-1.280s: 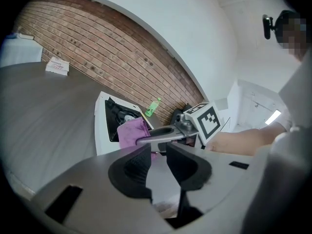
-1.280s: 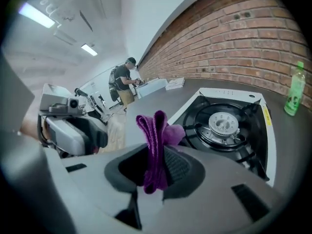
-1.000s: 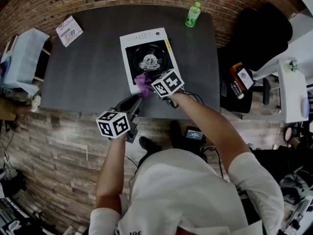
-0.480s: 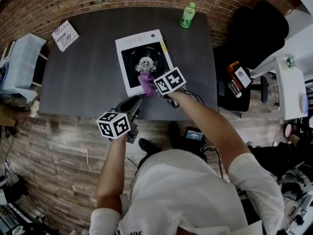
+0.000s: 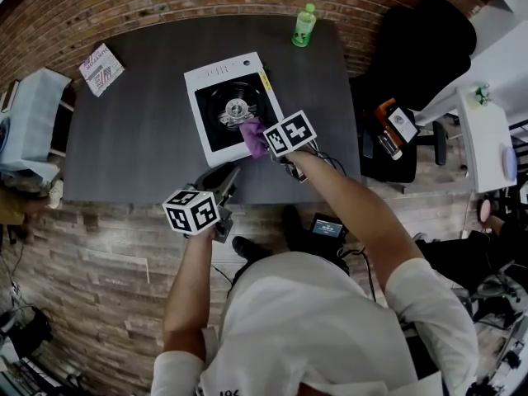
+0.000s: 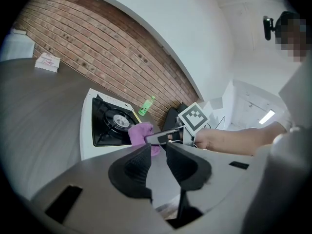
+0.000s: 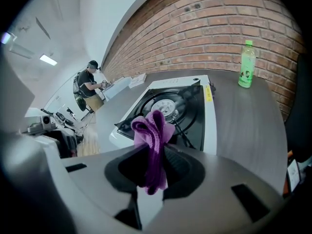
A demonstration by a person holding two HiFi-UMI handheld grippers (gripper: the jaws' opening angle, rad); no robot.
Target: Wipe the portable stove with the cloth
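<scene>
The portable stove (image 5: 216, 78), white with a black burner top, lies in the middle of the dark table (image 5: 124, 139). My right gripper (image 5: 266, 141) is shut on a bunched purple cloth (image 5: 252, 137) at the stove's near right corner. In the right gripper view the cloth (image 7: 155, 130) stands up between the jaws, with the stove (image 7: 207, 112) just beyond. My left gripper (image 5: 224, 177) hovers at the table's near edge, short of the stove (image 6: 87, 130), its jaws a narrow gap apart and holding nothing. In the left gripper view the cloth (image 6: 140, 130) and right gripper (image 6: 168, 136) lie ahead.
A green bottle (image 5: 304, 25) stands at the table's far right edge, also in the right gripper view (image 7: 246, 65). A printed packet (image 5: 101, 67) lies at the far left corner. A black chair (image 5: 417, 44) and a cluttered stand (image 5: 392, 130) sit right of the table.
My right gripper has carried the cloth rightward and a little farther in, from the stove's near edge to its near right corner. The left gripper has stayed put.
</scene>
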